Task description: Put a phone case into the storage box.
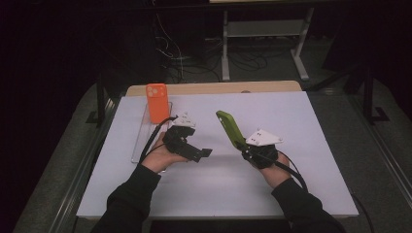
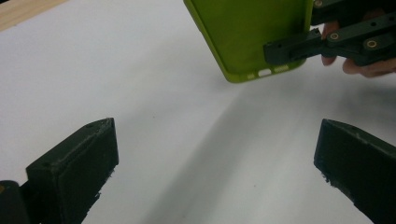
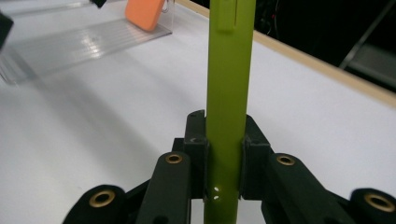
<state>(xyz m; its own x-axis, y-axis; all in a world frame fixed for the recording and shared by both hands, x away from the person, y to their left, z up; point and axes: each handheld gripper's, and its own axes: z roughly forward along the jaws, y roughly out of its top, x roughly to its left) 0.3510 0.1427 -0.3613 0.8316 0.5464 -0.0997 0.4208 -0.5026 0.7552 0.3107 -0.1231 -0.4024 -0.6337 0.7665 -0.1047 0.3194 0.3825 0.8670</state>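
Two phone cases on scene | orange case (image 1: 157,102) stood upright in clear acrylic stand (image 1: 141,141) | right gripper (image 1: 243,147) clamped green case (image 1: 230,128) above white table (image 1: 272,194) | left gripper (image 1: 201,154) gaped, empty.

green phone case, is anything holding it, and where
The right gripper holds the green phone case clamped across its thin sides near the bottom end; the left gripper is open and holds nothing.

White table (image 1: 291,194) with a wooden edge (image 1: 214,88) at its far side. Orange phone case (image 1: 157,102) standing upright in a clear rack (image 1: 141,141) at the table's left. Beyond, cables (image 1: 175,58) and a metal frame (image 1: 265,29) on the dark floor.
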